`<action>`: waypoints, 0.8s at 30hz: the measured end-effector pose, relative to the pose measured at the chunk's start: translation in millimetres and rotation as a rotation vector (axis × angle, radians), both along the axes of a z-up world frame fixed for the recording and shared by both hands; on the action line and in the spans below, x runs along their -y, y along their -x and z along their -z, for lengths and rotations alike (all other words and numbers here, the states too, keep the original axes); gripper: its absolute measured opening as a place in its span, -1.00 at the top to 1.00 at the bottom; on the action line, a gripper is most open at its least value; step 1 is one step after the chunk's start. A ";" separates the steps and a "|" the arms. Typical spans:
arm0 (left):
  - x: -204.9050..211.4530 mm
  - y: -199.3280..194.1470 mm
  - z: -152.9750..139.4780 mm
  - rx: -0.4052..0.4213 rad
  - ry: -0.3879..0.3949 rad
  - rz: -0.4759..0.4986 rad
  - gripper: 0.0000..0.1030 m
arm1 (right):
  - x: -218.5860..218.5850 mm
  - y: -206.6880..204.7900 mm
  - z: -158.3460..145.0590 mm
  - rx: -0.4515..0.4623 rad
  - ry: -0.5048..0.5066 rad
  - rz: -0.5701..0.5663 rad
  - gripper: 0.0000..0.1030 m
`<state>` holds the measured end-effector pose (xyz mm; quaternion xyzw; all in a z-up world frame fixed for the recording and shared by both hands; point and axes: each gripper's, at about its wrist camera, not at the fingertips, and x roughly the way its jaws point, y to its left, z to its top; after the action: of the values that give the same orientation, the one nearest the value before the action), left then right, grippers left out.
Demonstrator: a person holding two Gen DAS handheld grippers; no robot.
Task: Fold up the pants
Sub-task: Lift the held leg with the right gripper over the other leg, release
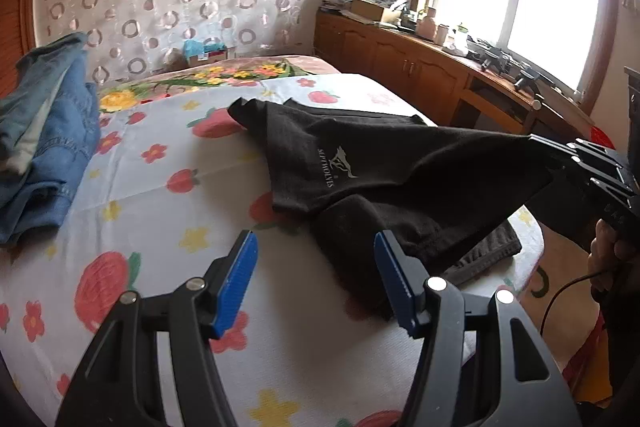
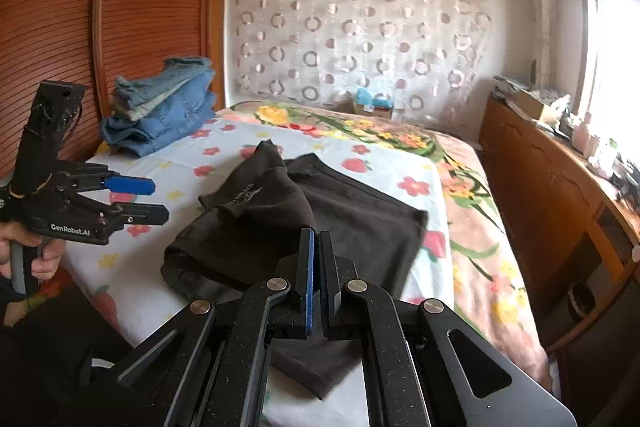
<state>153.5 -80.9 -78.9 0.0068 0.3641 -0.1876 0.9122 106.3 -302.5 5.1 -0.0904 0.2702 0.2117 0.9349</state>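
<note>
Right gripper (image 2: 318, 247): clenched on a pinch of black cloth, jaws pressed flat together, fabric trailing out beneath them. Seen from the left wrist camera, same gripper (image 1: 544, 151) at the right side, holding an edge of the pants (image 1: 380, 167) raised off the bed (image 1: 160, 187), cloth stretched in a taut wedge from the grip down to the sheet.

Left gripper (image 1: 316, 283): released, blue ribbed pads (image 1: 236, 283) standing apart, nothing between them, hovering over the near edge of the bed just left of the cloth.

Step in hand, as judged: a fold under way, one side drawn up and across. Next move likely calls for a free-hand grip on the slack near portion, or a hold-down, then a level carry-over so the layers land square.

Pants: black, soft matte knit, a small pale logo with lettering on top, lying mid-bed toward the near edge, partly bunched, ribbed band at the near right. Limp; prone to sagging and creasing.

Bed: white sheet, printed red strawberries and flowers, yellow blossoms. Stack of blue denim (image 1: 44, 131) at the far left edge, heavier and stiffer-looking.
</note>
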 end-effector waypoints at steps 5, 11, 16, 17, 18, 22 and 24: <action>11.7 -3.6 1.3 -0.004 -0.010 0.021 -0.17 | 14.9 4.6 12.2 -0.034 -0.004 0.025 1.00; 16.5 -5.4 7.1 -0.018 -0.023 0.029 -0.17 | 29.8 5.6 31.1 -0.085 -0.009 0.056 1.00; 18.5 -4.8 10.3 -0.022 -0.023 0.030 -0.17 | 33.4 0.4 50.4 -0.145 -0.002 0.071 1.00; 18.6 -4.2 10.5 -0.020 -0.024 0.029 -0.17 | 33.5 -0.2 53.9 -0.157 -0.001 0.072 1.00; 18.7 -3.1 10.5 -0.018 -0.025 0.028 -0.17 | 32.7 -0.5 56.1 -0.165 -0.003 0.074 1.00; 17.7 -0.3 9.8 -0.011 -0.025 0.025 -0.17 | 32.4 -1.0 63.2 -0.188 -0.004 0.082 1.00; 16.7 1.4 8.6 -0.004 -0.027 0.020 -0.17 | 31.5 -0.6 62.7 -0.191 -0.001 0.086 1.00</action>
<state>152.1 -97.5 -87.5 0.0223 0.3682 -0.1920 0.9094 106.9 -334.0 -57.6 -0.0574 0.3614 0.1790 0.9133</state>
